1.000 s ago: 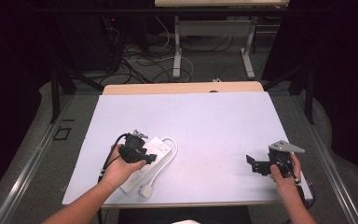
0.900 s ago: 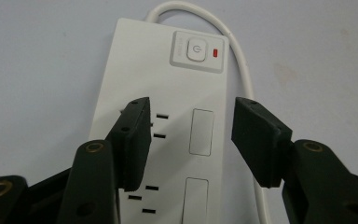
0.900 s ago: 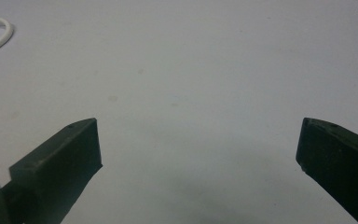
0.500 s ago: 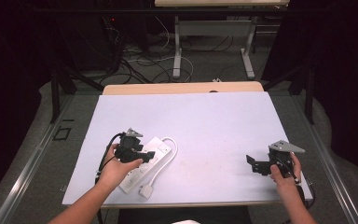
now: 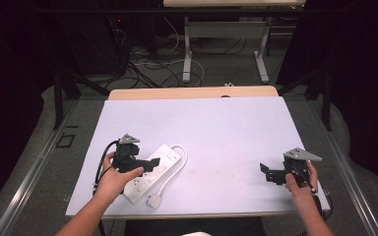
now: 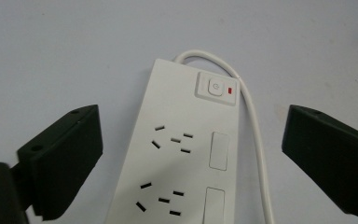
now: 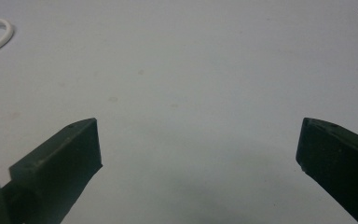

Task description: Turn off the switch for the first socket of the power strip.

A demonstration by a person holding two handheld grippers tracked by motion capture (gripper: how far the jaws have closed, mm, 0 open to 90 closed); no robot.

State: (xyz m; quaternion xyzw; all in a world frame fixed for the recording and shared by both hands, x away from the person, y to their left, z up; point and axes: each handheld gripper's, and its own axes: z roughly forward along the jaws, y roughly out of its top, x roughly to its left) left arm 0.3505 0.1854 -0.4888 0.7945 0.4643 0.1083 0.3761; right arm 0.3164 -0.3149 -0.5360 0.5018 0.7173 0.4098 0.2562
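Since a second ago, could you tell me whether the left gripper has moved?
Yes. The left gripper has backed leftward along the white power strip toward the table's left edge, its jaws just opening, astride the strip without pressing.

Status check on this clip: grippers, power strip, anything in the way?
Left gripper jaws just opened, straddling the power strip, no contact. Right gripper open, idle. Strip flat, its cord alongside. Nothing blocking.
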